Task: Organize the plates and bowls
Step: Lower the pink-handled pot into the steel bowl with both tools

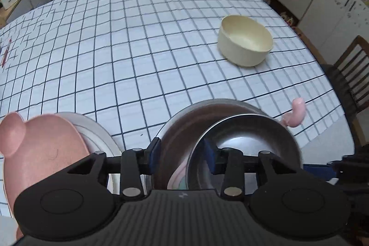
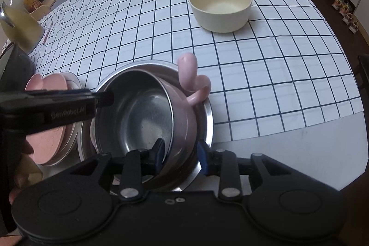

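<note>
While the left wrist view looks down over its own tongs [image 1: 182, 151], their blue pads stand spread, one pad outside the far-left wall of the steel bowl [image 1: 244, 144] and the other inside its rim, neither plainly pressing the metal. That bowl sits tilted inside a wider steel bowl [image 1: 182, 130] at the near edge of the bench [image 1: 138, 50], which is covered with a white cloth of dark grid lines. A pink curled handle [image 1: 296, 113] sticks up just right of the bowls. To the near left, a pink plate with ears [image 1: 43, 149] lies on a white plate [image 1: 101, 137]. Well apart, on the far right of the cloth, stands a cream bowl [image 1: 245, 40], upright.

From the right wrist view, the right tongs [image 2: 181, 155] are likewise spread, straddling the near rim of the tilted steel bowl [image 2: 138, 117]; the pads look clear of the wall. The left tongs [image 2: 105, 98] reach in from the left to the bowl's far-left rim. A pink bowl wall [image 2: 182, 119] shows between the inner steel bowl and the outer steel one [image 2: 206, 117], with its handle [image 2: 189, 77] rising at the far side. The stacked plates [image 2: 46, 142] lie left; the cream bowl [image 2: 220, 8] stands far off.
</note>
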